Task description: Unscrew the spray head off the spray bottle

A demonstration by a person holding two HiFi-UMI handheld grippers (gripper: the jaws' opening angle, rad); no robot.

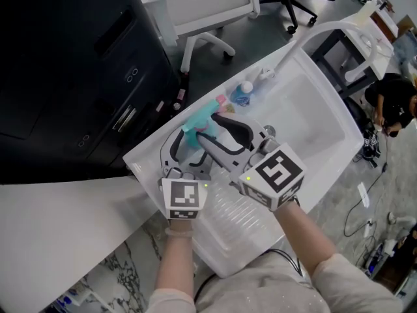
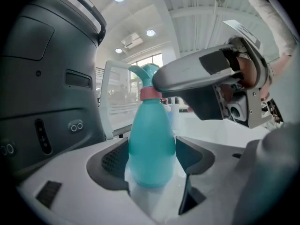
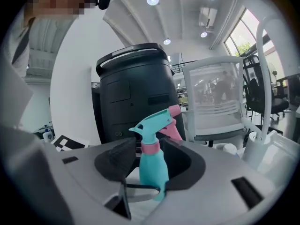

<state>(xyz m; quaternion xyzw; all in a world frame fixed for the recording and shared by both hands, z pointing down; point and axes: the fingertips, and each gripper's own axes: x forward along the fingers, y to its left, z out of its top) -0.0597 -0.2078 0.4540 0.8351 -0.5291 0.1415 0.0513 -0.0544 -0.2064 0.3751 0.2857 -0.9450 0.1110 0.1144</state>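
left gripper (image 2: 153, 163), ribbed jaws | clamped on smooth, rounded teal spray bottle (image 2: 151, 139)

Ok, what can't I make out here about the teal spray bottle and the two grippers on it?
Head view: the teal plastic spray bottle is largely covered by the left gripper and right gripper.
Right gripper view: jaws flank the pink collar; pad contact unclear.
Left gripper view: the right gripper covers most of the teal spray head.
All views: threads hidden under the collar.

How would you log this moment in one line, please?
left tongs: shut on spray bottle | right tongs: around pink collar, grip unclear | spray head: attached
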